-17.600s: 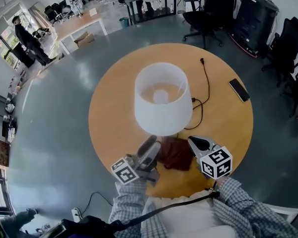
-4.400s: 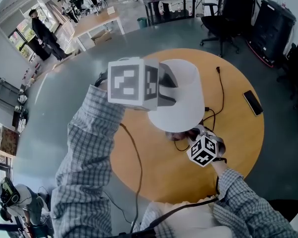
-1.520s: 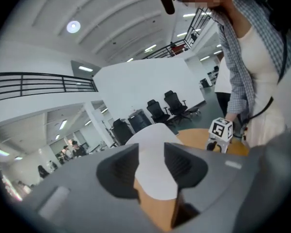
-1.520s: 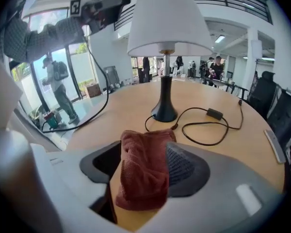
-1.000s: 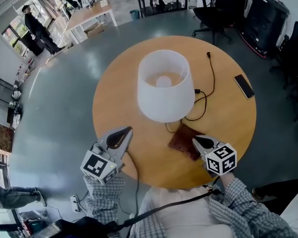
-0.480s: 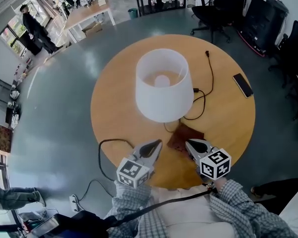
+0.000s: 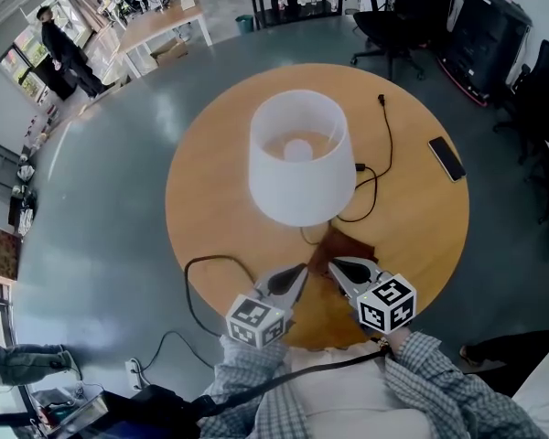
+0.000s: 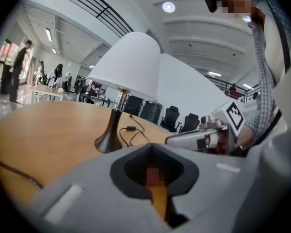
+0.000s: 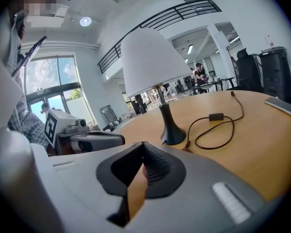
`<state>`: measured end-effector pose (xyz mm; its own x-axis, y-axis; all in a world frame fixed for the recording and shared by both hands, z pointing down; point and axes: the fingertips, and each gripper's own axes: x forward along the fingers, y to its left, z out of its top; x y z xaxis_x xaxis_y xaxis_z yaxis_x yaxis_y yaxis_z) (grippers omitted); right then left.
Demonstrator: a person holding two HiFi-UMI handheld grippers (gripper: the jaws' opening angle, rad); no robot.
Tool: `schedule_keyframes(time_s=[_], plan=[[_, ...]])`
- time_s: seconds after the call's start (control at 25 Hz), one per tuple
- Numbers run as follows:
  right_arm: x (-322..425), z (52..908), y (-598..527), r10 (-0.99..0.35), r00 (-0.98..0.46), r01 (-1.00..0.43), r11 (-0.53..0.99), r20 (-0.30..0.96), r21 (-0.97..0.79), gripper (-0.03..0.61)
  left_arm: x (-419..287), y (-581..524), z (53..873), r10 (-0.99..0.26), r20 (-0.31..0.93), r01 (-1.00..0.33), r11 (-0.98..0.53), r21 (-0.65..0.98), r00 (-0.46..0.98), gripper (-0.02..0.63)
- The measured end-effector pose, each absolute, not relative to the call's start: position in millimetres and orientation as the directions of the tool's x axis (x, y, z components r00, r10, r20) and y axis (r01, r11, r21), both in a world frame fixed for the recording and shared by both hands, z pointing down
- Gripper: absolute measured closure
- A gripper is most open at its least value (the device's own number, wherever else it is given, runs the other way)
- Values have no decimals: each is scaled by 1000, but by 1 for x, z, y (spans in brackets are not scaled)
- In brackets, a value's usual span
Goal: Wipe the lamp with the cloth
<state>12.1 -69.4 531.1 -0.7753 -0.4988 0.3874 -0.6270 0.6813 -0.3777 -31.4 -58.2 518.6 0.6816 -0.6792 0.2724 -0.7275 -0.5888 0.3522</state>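
white lamp (image 7: 300,156), dark brown cloth (image 7: 344,248), orange-brown table (image 7: 210,199), black cord (image 7: 381,144).

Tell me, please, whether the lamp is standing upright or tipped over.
Upright. The lamp stands on its base, flat on the table, in both gripper views.

A white lamp (image 7: 301,158) stands on the round table (image 7: 210,186), brown cloth (image 7: 346,247) near its base.

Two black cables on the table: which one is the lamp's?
The cord right of the lamp, with the inline switch; it runs to the lamp's base. The other cable loops off the near-left table edge.
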Motion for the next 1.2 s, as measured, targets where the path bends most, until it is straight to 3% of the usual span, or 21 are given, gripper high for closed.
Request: schedule_keyframes(time_s=[1.2], plan=[[8,538,-64,-463,-788,-608,688,404,-396,574,-31,-54,526,-678,289,-732,-570,373,676,609]])
